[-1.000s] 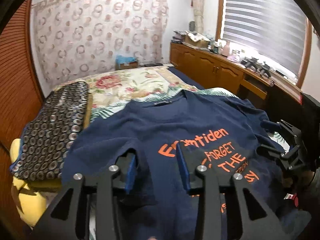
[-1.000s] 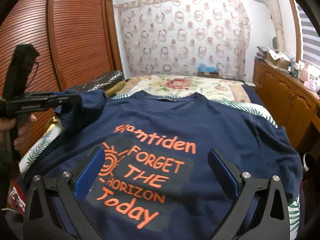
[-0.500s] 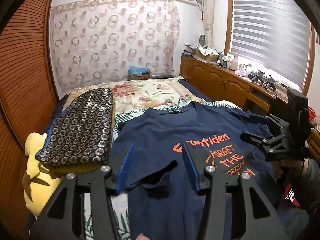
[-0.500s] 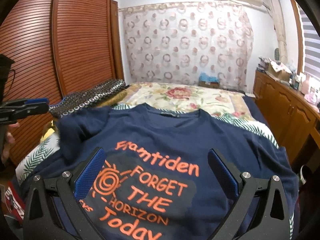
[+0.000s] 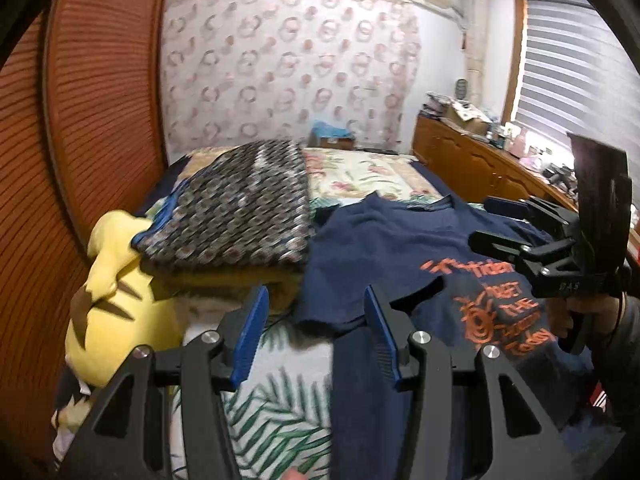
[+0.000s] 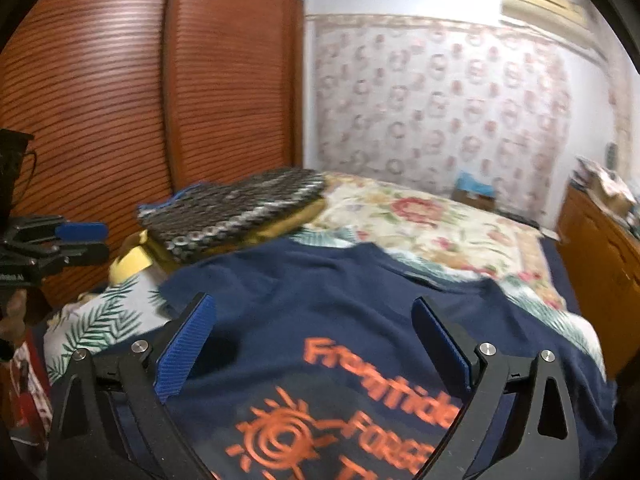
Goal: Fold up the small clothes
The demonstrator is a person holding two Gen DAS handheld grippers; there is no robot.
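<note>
with both the left gripper (image 5: 316, 336) and right gripper (image 6: 312, 344) spread apart and holding nothing, the navy t-shirt (image 6: 328, 304) lies flat on the bed (image 6: 432, 216); risk: folded sleeve (image 5: 352, 300) may spring open, being unpinned.

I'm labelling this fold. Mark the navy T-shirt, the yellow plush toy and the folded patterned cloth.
navy T-shirt (image 6: 320, 304): right wrist view, plain chest fabric above the orange print.
yellow plush toy (image 5: 120, 320): left wrist view, its yellow body beside the bed.
folded patterned cloth (image 5: 240, 204): left wrist view, middle of its top face.
</note>
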